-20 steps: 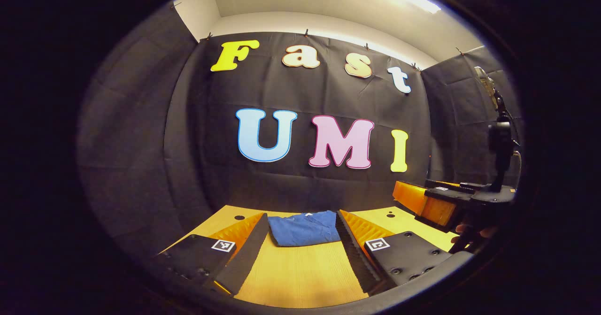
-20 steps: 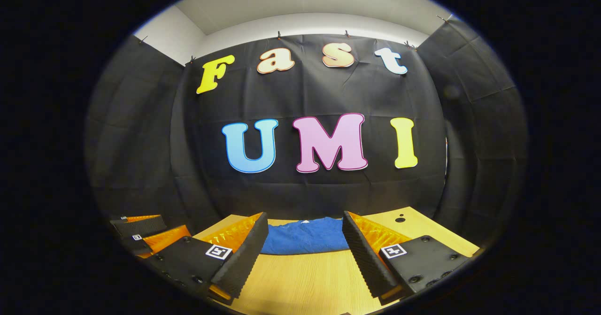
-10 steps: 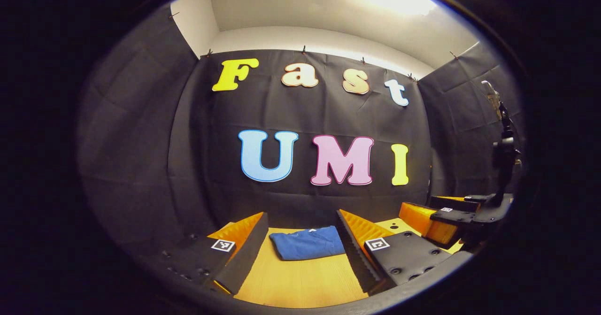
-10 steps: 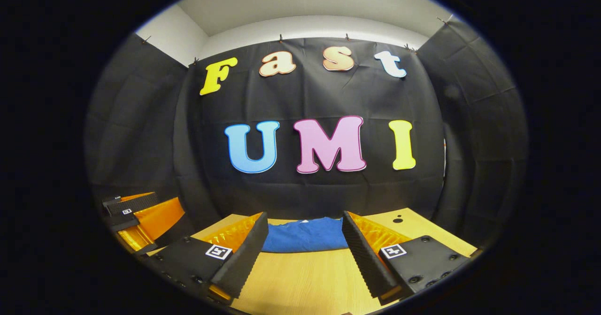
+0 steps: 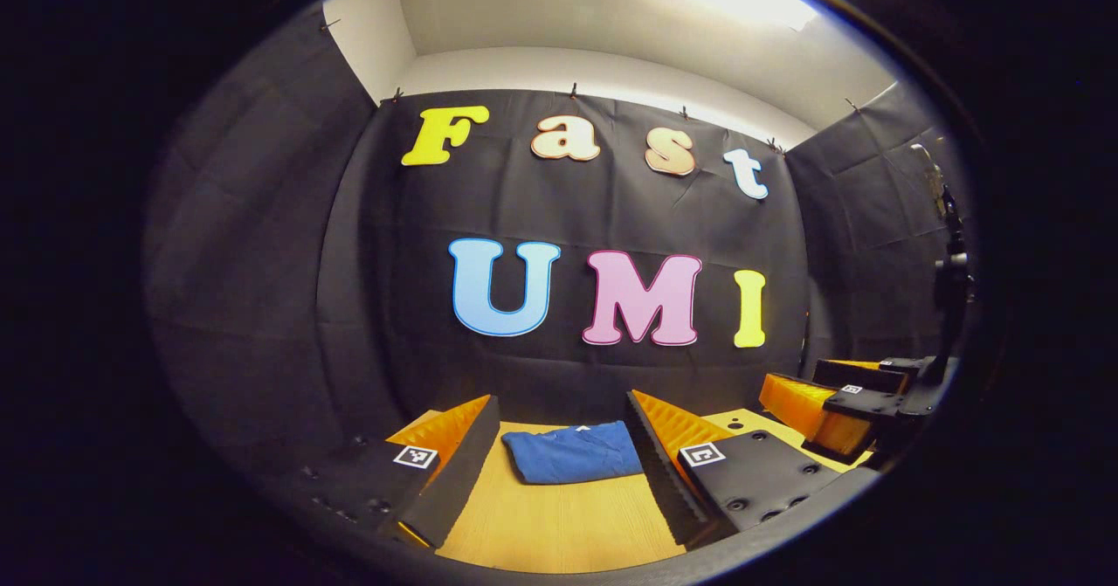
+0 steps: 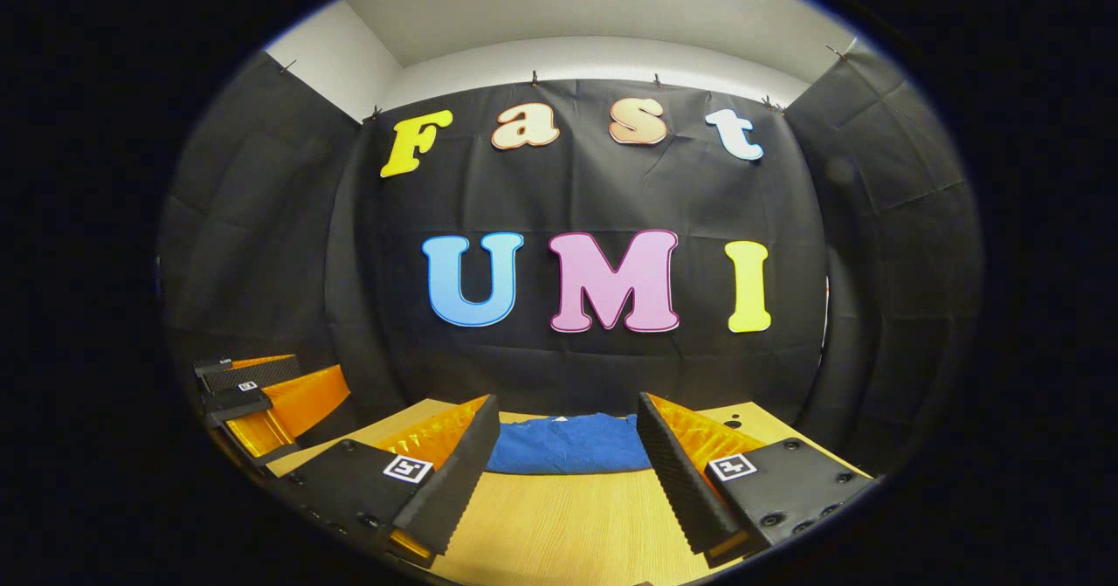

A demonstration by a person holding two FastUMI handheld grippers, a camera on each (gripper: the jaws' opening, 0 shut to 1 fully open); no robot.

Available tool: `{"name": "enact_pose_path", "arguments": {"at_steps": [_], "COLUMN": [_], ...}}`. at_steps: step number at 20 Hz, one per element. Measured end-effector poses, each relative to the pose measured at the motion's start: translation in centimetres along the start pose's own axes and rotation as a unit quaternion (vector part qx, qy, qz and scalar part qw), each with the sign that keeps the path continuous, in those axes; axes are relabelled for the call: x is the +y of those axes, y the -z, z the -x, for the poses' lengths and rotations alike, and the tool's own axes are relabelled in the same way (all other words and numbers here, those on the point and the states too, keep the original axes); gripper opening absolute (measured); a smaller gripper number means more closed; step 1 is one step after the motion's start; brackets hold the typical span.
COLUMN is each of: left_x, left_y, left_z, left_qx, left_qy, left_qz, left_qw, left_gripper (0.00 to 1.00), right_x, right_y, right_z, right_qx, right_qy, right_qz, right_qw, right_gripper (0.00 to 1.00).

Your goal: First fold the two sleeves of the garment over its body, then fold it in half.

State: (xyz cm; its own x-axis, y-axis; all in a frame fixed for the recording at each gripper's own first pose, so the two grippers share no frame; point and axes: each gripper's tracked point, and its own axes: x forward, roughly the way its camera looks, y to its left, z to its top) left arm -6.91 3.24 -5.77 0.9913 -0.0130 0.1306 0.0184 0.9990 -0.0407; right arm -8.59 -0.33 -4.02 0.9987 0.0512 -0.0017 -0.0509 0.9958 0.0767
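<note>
Cloth on the table (image 5: 559, 525): the blue garment (image 5: 572, 452) looks soft and light (already folded); I'd pinch a hem corner. Left gripper (image 5: 559, 464) and right gripper (image 6: 563, 464) gape wide, empty.

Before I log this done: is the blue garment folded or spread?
Folded: the blue garment lies as a compact bundle on the table.

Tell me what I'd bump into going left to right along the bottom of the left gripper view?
The left gripper's own left finger → folded blue garment on the wooden table → its right finger → the right gripper farther off.
</note>
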Motion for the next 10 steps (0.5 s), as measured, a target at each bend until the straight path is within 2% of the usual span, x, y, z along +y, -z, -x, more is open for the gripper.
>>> {"name": "enact_pose_path", "arguments": {"at_steps": [3, 6, 10], "left_x": [0.0, 0.2, 0.2], "left_y": [-0.1, -0.2, -0.5], "left_z": [-0.2, -0.4, -0.7], "left_qx": [-0.002, -0.004, -0.009], "left_qy": [0.005, 0.006, 0.011], "left_qz": [-0.002, -0.002, -0.006], "left_qw": [1.0, 1.0, 1.0], "left_gripper": [0.83, 0.83, 0.83], "right_x": [0.2, -0.7, 0.3], "right_y": [-0.8, -2.0, -0.9], "right_z": [0.0, -0.3, -0.6], "right_qx": [-0.017, -0.045, -0.032], "right_qy": [-0.001, 0.015, 0.007], "right_qz": [-0.017, -0.015, -0.031], "right_qw": [1.0, 0.999, 0.999], "right_gripper": [0.98, 0.99, 0.98]}}
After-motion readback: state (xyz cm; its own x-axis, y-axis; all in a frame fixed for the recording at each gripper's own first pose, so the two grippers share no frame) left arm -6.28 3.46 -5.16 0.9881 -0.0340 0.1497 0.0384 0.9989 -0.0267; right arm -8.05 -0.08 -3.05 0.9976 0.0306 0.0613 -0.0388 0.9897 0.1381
